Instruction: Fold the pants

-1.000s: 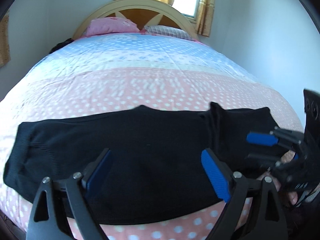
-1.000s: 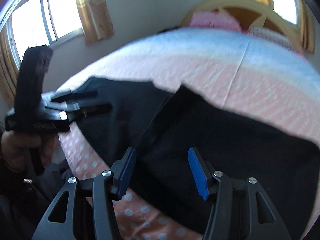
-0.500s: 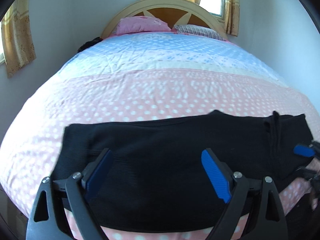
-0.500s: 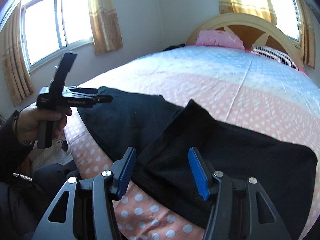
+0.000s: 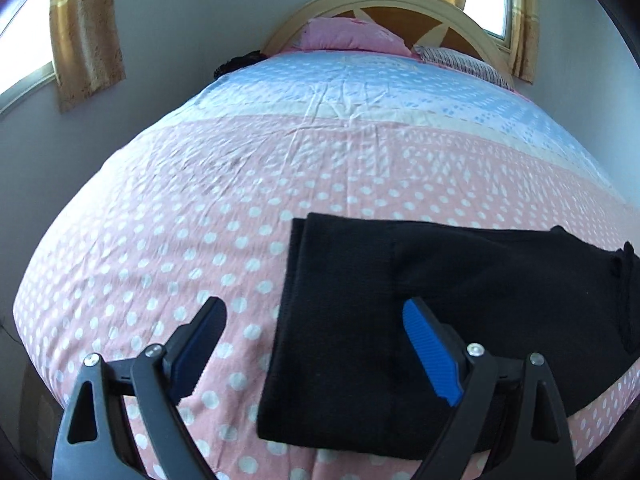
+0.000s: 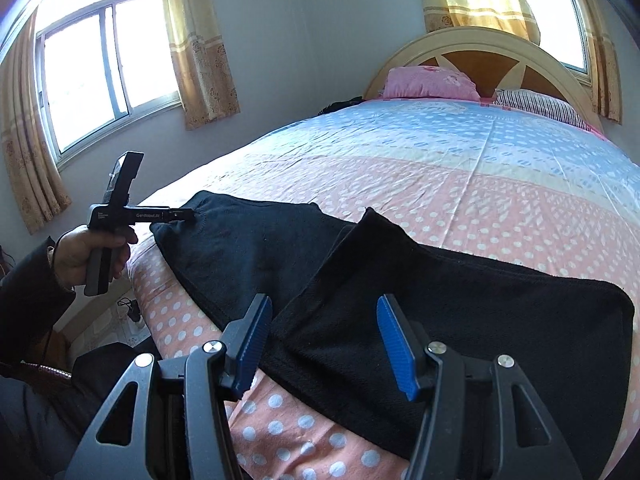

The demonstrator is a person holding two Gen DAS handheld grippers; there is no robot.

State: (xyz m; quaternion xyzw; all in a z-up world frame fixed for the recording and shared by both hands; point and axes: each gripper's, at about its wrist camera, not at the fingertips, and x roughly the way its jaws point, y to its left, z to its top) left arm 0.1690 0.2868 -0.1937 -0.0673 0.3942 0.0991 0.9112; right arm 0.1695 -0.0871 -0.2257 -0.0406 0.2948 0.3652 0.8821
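Left claw (image 5: 312,344) is spread wide w/ nothing in it, hovering over the near left end of the pants (image 5: 440,320). One blue pad sits over the polka-dot bedsheet (image 5: 180,220), the other over the black fabric, and I can't tell if either touches. From the right wrist cam you can also see that claw out at the far left, gripped in a hand (image 6: 86,254) w/ a dark sleeve, its tips right at the pants' left corner.

Right claw (image 6: 322,340) is about halfway apart, empty too, hanging over the near edge of the pants approx where one layer of cloth overlaps the other. Nothing pinched btwn the pads.

The pants are black and lie flat across the near part of the bed, on the pink dotted section, running left to right. There's a folded flap on the right half w/ a raised corner pointing toward the far side.

Further back the sheet goes from pink to a pale strip to blue. At the far end there's a pink pillow (image 6: 430,82), a striped one (image 6: 536,106) right of it, then the arched headboard (image 6: 480,46). Windows w/ yellow curtains (image 6: 200,40) on the left wall and behind the headboard.
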